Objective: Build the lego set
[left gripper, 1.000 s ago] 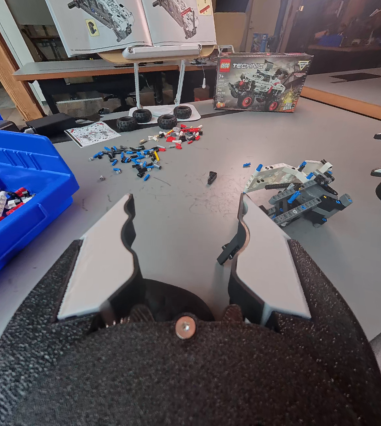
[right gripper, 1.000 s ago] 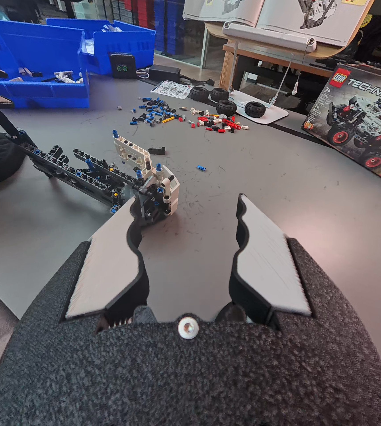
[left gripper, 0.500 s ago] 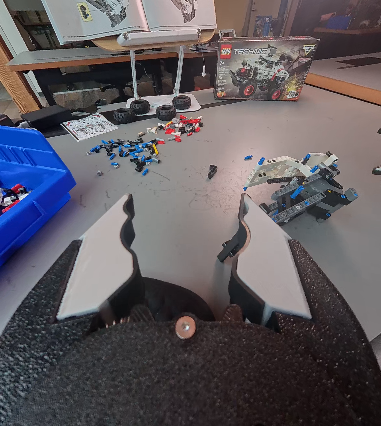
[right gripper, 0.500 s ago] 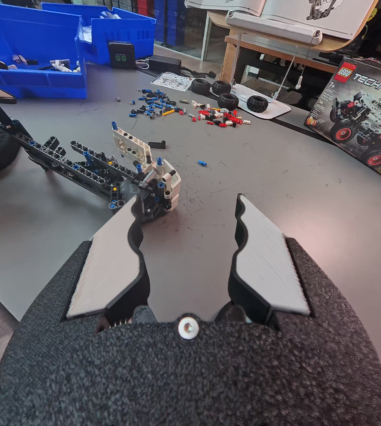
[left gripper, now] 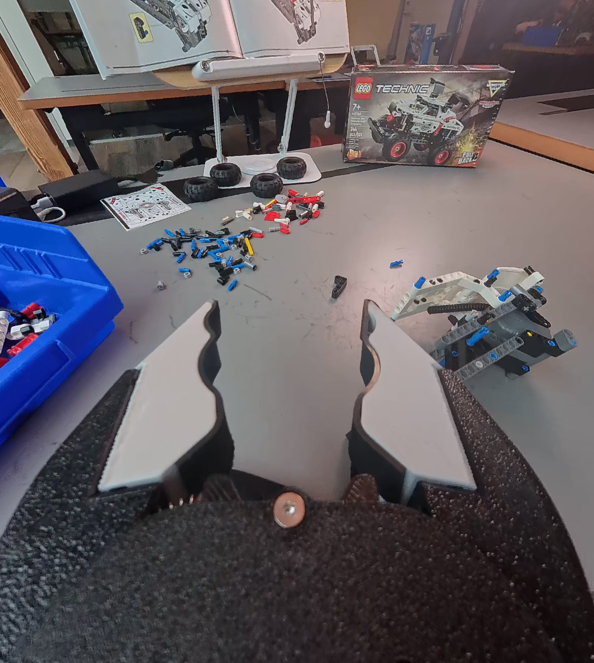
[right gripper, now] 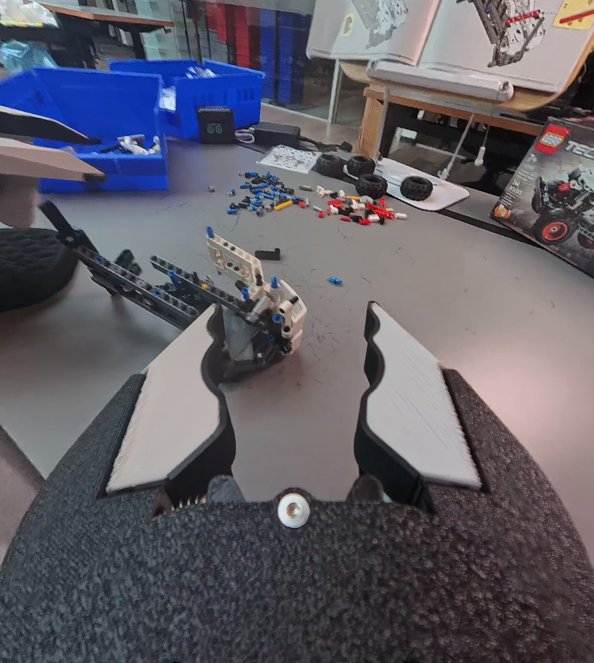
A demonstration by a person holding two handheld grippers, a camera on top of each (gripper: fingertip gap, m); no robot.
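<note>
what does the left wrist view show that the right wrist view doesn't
Only the left wrist view shows the left gripper from behind, open and empty, and red and white pieces inside the near blue bin.

Only the right wrist view shows the right gripper from behind, open beside the model, a second blue bin farther back, and the left gripper from the side.

Both show the half-built model on the grey table, the loose pieces, four black tyres, the set's box and the open instruction book.
</note>
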